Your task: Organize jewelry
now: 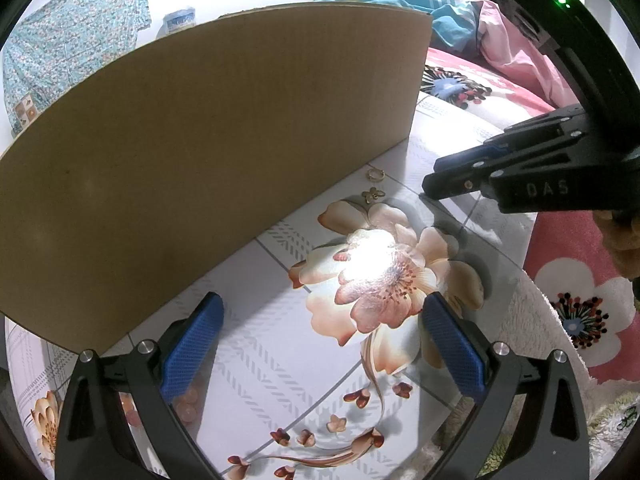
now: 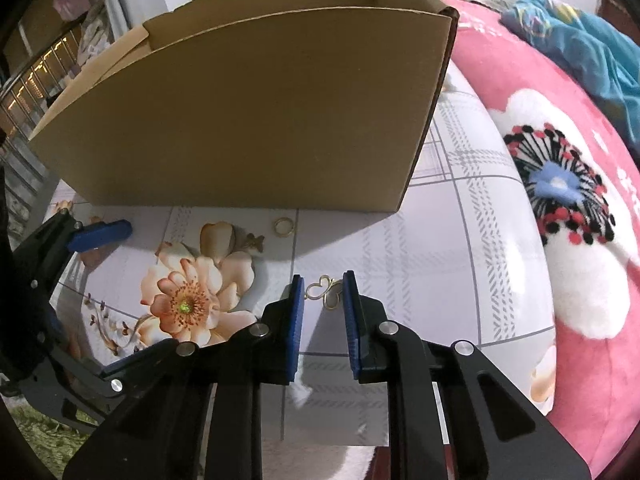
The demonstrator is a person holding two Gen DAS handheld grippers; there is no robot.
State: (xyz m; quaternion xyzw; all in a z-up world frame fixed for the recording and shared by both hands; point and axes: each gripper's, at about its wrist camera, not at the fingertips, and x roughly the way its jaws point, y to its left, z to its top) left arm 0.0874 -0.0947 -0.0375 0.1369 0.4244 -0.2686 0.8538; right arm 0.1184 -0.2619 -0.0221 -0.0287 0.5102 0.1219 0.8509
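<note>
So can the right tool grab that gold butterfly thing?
Probably yes: the gold butterfly piece lies flat on the floral tabletop, just ahead between the right tool's open pads, nothing blocking it.

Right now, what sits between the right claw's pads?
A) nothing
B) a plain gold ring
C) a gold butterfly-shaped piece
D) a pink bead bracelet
C: in the right wrist view the gold butterfly-shaped piece lies on the floral tabletop between the right claw pads; the plain ring lies farther off, near the cardboard box.

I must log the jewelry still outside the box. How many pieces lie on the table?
3: a ring near the cardboard box, a flower charm beside it, a butterfly piece between the right gripper fingers. Others may be hidden.
</note>
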